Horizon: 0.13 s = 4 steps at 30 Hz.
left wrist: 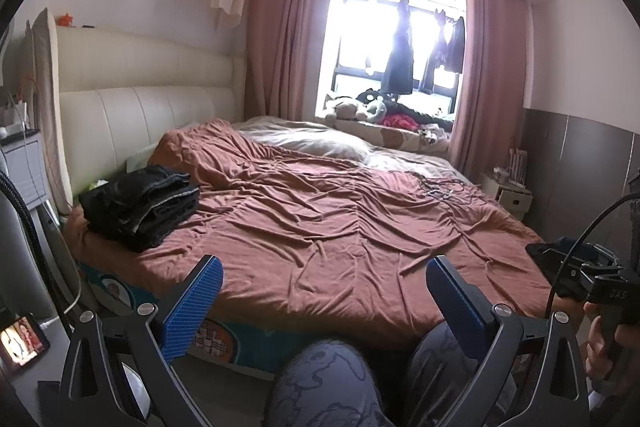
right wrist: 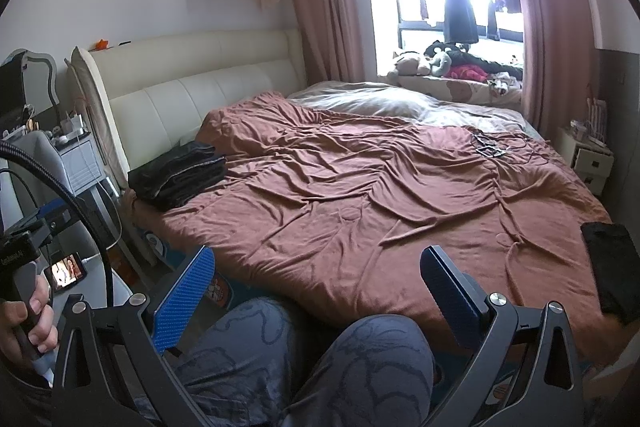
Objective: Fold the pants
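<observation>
Left wrist view
Left gripper (left wrist: 322, 281): jaws spread wide, holding nothing, poised over the person's knees at the near edge of the bed.
Folded pants (left wrist: 142, 205): a dark stack lies on the far-left corner of the brown bedspread (left wrist: 340, 219), near the cream headboard (left wrist: 152, 99).
Right gripper (left wrist: 576, 269): seen at the right edge beside a dark cloth; from here I cannot tell how its jaws stand.
Progress: judging by the neat stack, several pairs look finished; the middle of the bed holds no garment.

Right wrist view
Right gripper (right wrist: 316, 273): jaws wide apart, empty, also above the knees.
Dark garment (right wrist: 612, 267): lies flat at the near-right edge of the bed, well apart from the stack (right wrist: 180, 177); probably the next pair to fold, though its shape is unclear.
Surroundings: small dark frames or clips (right wrist: 490, 147) lie on the far right of the spread; a lit phone (right wrist: 66, 269) sits low at left.
In the way: the bedspread's wrinkles make an uneven folding surface; nothing else blocks the reach.
</observation>
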Motion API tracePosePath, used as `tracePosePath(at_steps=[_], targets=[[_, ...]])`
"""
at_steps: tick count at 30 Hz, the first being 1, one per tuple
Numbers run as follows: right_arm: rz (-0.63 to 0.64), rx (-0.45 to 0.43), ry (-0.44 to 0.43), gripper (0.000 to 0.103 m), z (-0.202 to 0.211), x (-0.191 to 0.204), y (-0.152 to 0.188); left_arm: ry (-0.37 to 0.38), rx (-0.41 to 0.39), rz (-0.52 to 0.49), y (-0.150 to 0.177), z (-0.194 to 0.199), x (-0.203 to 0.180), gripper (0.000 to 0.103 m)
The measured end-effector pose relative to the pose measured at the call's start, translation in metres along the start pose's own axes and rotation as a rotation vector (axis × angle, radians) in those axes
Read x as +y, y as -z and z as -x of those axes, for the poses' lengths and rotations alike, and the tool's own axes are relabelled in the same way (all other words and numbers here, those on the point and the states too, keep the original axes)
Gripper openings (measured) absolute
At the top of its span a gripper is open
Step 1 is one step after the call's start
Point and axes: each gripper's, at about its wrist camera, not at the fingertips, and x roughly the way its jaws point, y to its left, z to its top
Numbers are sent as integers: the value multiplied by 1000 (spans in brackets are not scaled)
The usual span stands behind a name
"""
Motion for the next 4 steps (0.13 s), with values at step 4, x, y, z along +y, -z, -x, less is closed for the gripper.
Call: tracePosePath(at_steps=[4], targets=[[-3, -5, -3, 103, 3, -2, 2, -2, -9, -8, 1, 4, -1, 102]])
